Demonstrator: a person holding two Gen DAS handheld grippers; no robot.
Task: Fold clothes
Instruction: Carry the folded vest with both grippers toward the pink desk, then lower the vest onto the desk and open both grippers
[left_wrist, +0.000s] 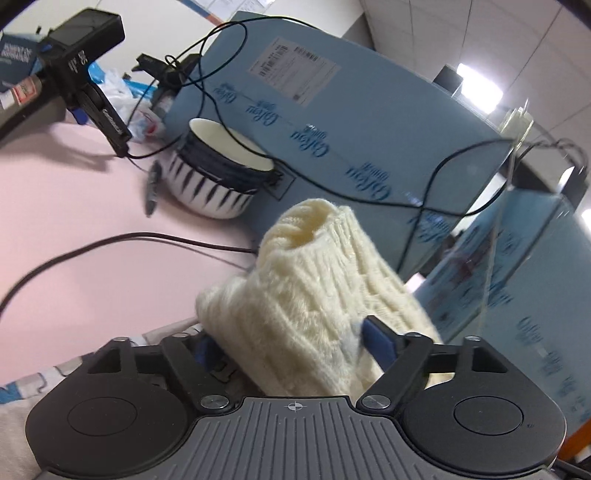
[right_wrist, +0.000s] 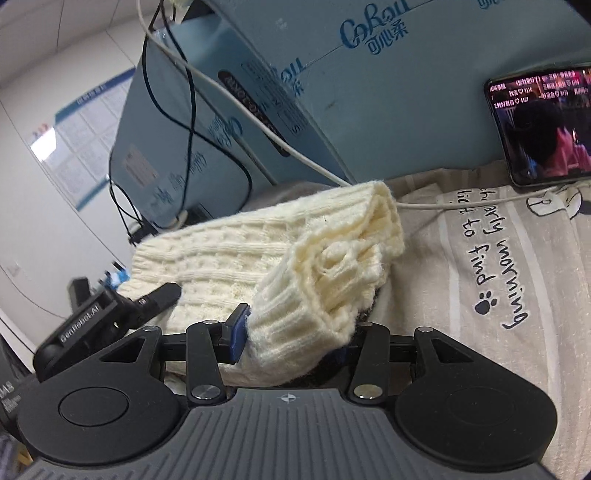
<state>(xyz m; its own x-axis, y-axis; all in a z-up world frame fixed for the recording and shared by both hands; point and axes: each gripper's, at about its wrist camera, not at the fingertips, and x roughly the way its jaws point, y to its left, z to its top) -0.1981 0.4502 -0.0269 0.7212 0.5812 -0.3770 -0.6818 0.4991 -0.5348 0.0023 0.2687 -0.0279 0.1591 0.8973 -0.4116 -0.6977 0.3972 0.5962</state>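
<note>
Left gripper (left_wrist: 291, 349) clenched on cream knit garment (left_wrist: 317, 280), lifted above pink table (left_wrist: 55, 206). Right gripper (right_wrist: 293, 332) grasps same garment's ribbed cuff (right_wrist: 332, 291) over printed cloth (right_wrist: 498, 258) (paw print, handwriting-style text). One striped bowl (left_wrist: 214, 173) ahead, black cables crossing. Blue "CoRou" boxes (right_wrist: 369, 92) behind, two visible. One phone (right_wrist: 543, 125), screen lit.
</note>
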